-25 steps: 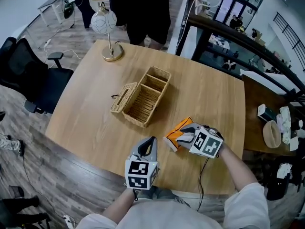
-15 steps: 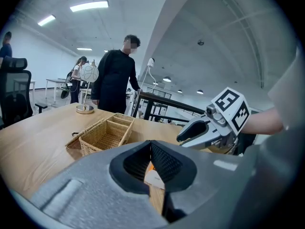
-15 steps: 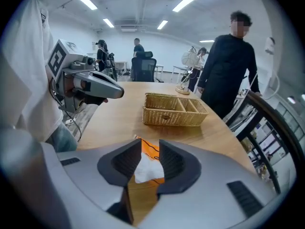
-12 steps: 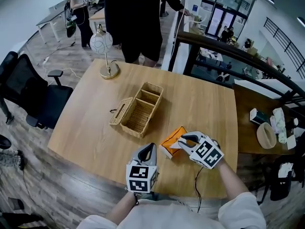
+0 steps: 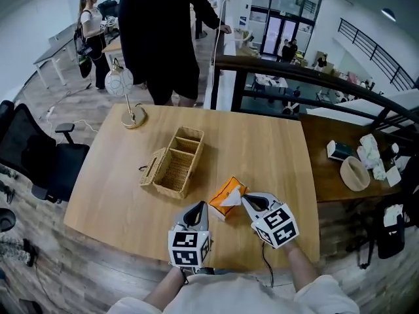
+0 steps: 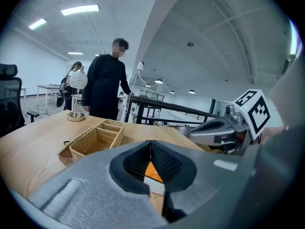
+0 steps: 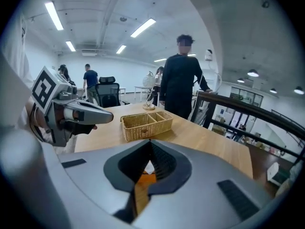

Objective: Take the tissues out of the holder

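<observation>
Right gripper [image 5: 247, 201] jaws just closed, now clenched on the tip of the white tissue [image 5: 230, 201]. It sticks out of the orange tissue pack [image 5: 221, 191] right at its nose. Left gripper [image 5: 198, 208] clenched, empty, pack just ahead. Wicker holder [image 5: 171, 172] beyond. Tissue looks light, soft, tearable: pinch deep, since the pack may lift with it.

Head cam steep down; jaw cams share basket [image 6: 90, 149].

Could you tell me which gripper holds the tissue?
The right gripper: its jaws have just closed on the tissue; the left gripper is shut, empty.
</observation>
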`<state>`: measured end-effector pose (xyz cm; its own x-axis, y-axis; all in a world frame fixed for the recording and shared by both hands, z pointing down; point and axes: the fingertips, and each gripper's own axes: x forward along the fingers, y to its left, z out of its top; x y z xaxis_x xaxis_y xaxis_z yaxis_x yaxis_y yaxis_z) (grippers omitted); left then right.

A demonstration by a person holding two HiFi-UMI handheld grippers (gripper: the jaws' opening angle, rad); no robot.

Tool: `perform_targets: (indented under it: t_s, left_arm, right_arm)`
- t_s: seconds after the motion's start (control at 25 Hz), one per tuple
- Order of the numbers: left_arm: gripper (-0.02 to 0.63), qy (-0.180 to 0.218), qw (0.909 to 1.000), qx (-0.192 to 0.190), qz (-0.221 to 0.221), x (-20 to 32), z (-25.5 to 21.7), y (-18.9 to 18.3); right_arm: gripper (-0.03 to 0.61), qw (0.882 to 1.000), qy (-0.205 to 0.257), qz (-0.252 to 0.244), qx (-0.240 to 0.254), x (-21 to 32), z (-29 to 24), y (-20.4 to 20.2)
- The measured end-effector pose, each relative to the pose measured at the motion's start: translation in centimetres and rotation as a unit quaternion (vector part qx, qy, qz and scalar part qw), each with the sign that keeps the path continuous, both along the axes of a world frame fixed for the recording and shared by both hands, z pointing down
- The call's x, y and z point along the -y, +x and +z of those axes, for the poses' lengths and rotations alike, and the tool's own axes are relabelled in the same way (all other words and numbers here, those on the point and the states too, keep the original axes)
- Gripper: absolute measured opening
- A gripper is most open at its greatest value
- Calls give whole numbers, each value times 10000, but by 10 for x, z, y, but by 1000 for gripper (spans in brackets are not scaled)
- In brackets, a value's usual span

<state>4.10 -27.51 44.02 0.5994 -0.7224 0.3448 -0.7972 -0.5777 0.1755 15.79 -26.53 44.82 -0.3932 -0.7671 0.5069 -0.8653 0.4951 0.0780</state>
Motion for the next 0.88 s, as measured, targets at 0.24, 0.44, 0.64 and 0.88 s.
perform_targets:
  t_s: [0.24, 0.44, 0.64, 0.88]
  left_arm:
    - [11, 47, 9999, 16, 143, -8, -2, 12]
    - [11, 76, 9998, 65, 191, -12, -3, 16]
    - [10, 72, 9998, 95, 146, -14, -3, 16]
    - [10, 88, 9998, 89, 136, -16, -5, 20]
  right_arm:
    - [5, 9916, 280, 1152, 513, -16, -7, 19]
    - [5, 9781, 393, 1876, 808, -30, -1, 32]
    - [5, 9749, 388, 2000, 894, -34, 2, 33]
    - [3, 9784, 428, 1832, 855, -32, -3, 26]
